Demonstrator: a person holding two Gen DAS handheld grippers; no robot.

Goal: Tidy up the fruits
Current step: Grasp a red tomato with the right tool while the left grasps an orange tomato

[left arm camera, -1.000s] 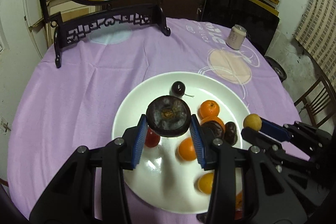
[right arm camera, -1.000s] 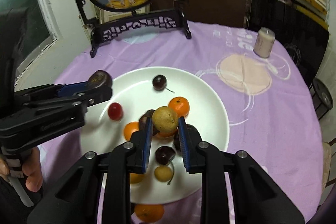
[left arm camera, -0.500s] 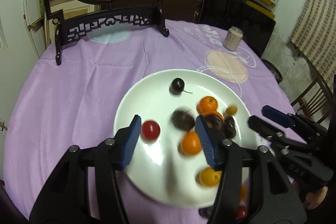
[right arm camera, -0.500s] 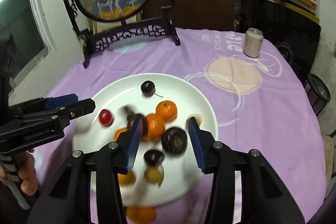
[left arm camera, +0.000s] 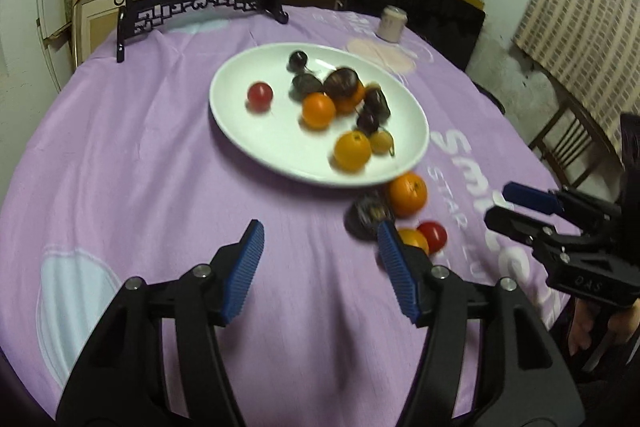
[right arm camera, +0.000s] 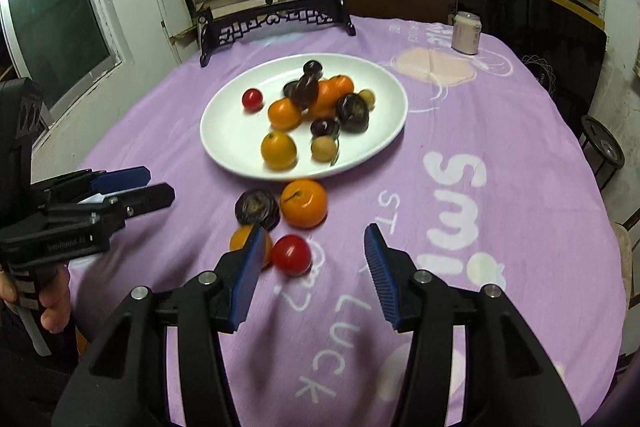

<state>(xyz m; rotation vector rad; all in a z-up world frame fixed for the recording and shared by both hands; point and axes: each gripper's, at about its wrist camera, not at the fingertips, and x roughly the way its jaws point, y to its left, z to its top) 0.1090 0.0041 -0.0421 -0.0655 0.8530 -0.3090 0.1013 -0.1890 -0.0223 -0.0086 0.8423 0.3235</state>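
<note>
A white plate (right arm camera: 224, 143) at frame centre was filled with orange, dark purple, red and yellow fruit. A lilac tablecloth (right arm camera: 500, 155) was printed with white lettering and peach circles. Blue ribbed pads (right arm camera: 378, 267) were fitted on black grippers in the lower frame.

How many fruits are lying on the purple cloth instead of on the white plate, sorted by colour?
Orange: 2, the larger orange fruit and the smaller orange fruit
Red: 1, the red fruit
Dark purple: 1, the dark purple fruit
Total: 4
</note>
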